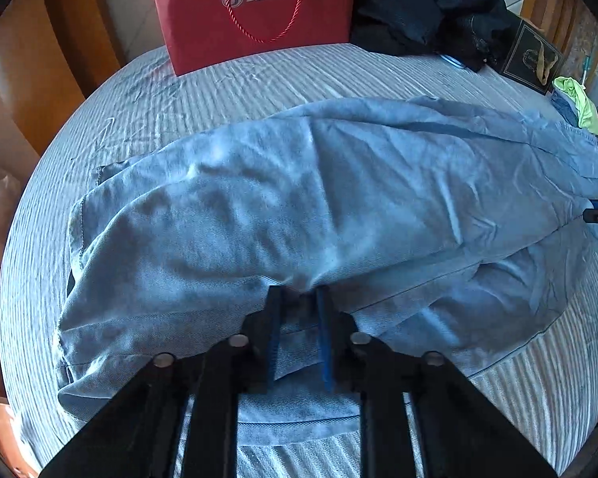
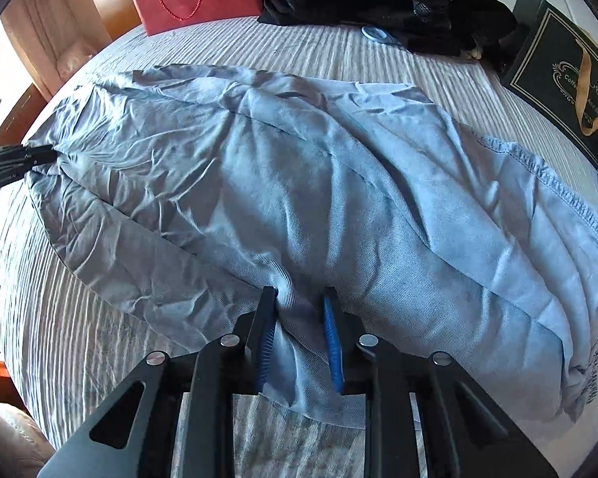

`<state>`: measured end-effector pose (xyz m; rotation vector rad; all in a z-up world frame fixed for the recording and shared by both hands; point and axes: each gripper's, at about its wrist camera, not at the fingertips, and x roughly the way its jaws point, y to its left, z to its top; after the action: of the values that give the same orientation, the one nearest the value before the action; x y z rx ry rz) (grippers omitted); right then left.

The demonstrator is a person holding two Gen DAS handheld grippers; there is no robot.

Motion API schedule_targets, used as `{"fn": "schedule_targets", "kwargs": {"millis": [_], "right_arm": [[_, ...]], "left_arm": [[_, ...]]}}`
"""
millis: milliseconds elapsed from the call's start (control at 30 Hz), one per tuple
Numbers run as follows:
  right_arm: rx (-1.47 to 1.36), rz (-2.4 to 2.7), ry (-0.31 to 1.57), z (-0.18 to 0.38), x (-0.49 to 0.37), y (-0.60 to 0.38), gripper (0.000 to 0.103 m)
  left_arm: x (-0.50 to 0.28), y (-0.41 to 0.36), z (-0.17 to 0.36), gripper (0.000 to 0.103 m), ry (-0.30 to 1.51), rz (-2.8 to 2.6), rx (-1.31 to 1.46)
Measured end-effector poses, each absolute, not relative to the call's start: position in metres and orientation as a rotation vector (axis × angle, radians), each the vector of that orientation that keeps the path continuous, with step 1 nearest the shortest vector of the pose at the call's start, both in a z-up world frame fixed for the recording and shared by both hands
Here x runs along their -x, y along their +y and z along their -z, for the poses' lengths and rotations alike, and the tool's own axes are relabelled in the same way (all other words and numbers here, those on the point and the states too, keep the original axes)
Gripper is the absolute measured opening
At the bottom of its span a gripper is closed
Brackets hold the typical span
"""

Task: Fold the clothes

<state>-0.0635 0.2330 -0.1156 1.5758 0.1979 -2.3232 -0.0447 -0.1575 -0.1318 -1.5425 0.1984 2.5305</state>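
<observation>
Both tongs gripped the near edge of the blue denim garment (image 1: 299, 207) as it lay stretched across the striped bed (image 1: 219, 91). Left tongs (image 1: 299, 298) were drawn narrow on a bunched ridge of cloth, their blue pads pressed into the fabric from either side. Right tongs (image 2: 299, 298) did the same further along that edge, a fold of denim pinched between their pads. Each tool showed at the margin of the other's camera, well apart along the garment, so I judged the two grips were spaced to carry one long edge evenly instead of letting the middle sag.

Denim covered most of the bed in front of me, creased, with one layer apparently already lying over another; a stitched hem (image 2: 570, 195) showed at the end nearer the black gift bag (image 2: 570, 91). Whether that doubling was a finished fold or just how the cloth had fallen, I could not tell.

Beyond the denim, a red paper bag (image 1: 255, 16) stood at the far side of the bed, beside a heap of dark clothes (image 1: 426, 12). Green cloth (image 1: 578, 99) lay past the denim's far end.
</observation>
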Motion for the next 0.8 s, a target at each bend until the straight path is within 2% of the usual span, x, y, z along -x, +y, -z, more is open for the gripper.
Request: {"fn": "schedule_targets", "kwargs": {"millis": [300,433,467,500,533,567,600,633,667,800], "right_arm": [[-1.479,2.385,0.053,0.07,0.042,0.262,0.015],[-1.509,2.315,-0.036,0.08,0.032,0.277,0.019],[-1.508,2.326,-0.054,0.081,0.03,0.28,0.034],[-1.501,2.34,-0.069,0.081,0.03,0.283,0.07],[-1.491,2.355,-0.082,0.081,0.031,0.285,0.088],[-1.481,2.371,-0.096,0.081,0.031,0.287,0.1],[-1.48,2.374,-0.092,0.082,0.033,0.284,0.099],[-1.484,2.372,-0.079,0.084,0.036,0.28,0.099],[-1.487,2.37,-0.067,0.086,0.039,0.276,0.099],[-1.501,2.362,-0.018,0.094,0.05,0.259,0.099]], "left_arm": [[-0.002,-0.172,0.093,0.003,0.122,-2.638,1.457],[-0.015,-0.179,0.11,0.004,0.129,-2.61,1.566],[-0.016,-0.182,0.112,0.004,0.114,-2.622,1.578],[-0.016,-0.185,0.115,0.004,0.099,-2.633,1.591],[-0.015,-0.187,0.115,0.01,0.073,-2.646,1.589],[-0.013,-0.188,0.113,0.029,0.043,-2.659,1.581],[-0.01,-0.185,0.11,0.04,0.032,-2.662,1.556],[-0.006,-0.181,0.107,0.057,0.029,-2.661,1.524],[-0.003,-0.177,0.103,0.061,0.027,-2.66,1.492],[0.016,-0.149,0.099,0.061,0.032,-2.61,1.436]]}}
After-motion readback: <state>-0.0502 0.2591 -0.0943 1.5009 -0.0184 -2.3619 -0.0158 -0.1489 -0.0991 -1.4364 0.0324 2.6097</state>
